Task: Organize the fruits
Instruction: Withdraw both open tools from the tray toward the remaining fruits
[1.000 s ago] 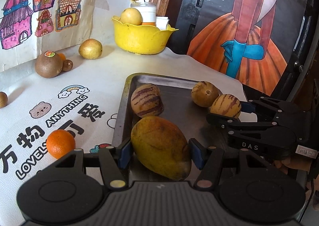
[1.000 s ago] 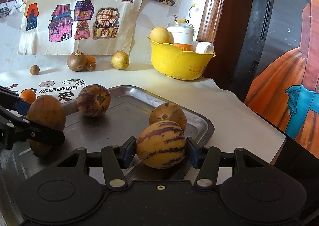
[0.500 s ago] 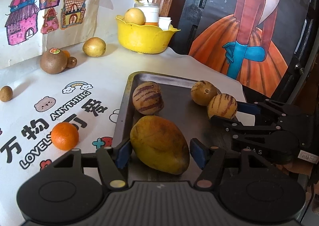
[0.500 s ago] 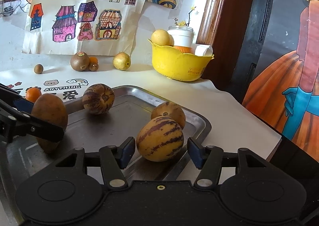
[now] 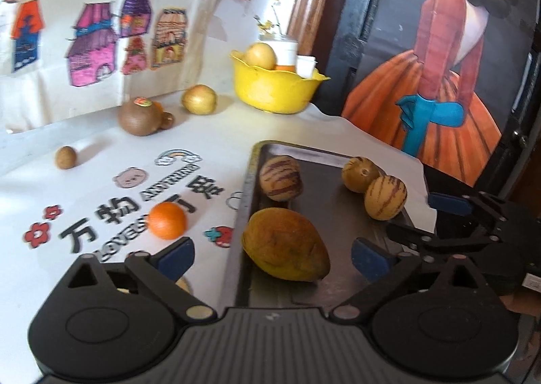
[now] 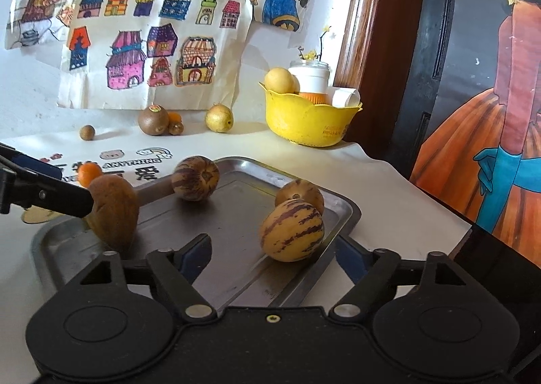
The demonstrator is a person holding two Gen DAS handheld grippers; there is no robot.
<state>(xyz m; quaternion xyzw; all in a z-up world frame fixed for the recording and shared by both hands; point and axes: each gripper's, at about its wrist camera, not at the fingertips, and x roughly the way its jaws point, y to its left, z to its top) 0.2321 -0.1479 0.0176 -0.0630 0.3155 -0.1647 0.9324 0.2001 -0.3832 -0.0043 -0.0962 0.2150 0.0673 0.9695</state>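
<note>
A metal tray (image 5: 338, 215) (image 6: 243, 201) holds a mango (image 5: 285, 245) (image 6: 113, 211), two striped melons (image 5: 280, 178) (image 5: 385, 198) and a plain brown fruit (image 5: 359, 174). My left gripper (image 5: 270, 257) is open, drawn back from the mango, which lies free on the tray. My right gripper (image 6: 274, 257) is open just behind the near striped melon (image 6: 291, 230), which rests at the tray's edge. The right gripper also shows in the left wrist view (image 5: 439, 218). An orange (image 5: 167, 220) lies on the cloth left of the tray.
A yellow bowl (image 5: 275, 89) (image 6: 307, 120) with fruit and a white cup stands at the back. A kiwi (image 5: 138, 116), a yellow fruit (image 5: 199, 99) and a small brown fruit (image 5: 66, 156) lie near the wall. A dark painted panel (image 5: 439, 45) stands right.
Both grippers have opened wide and pulled back. The mango and the striped melon were let go and now rest on the tray.
</note>
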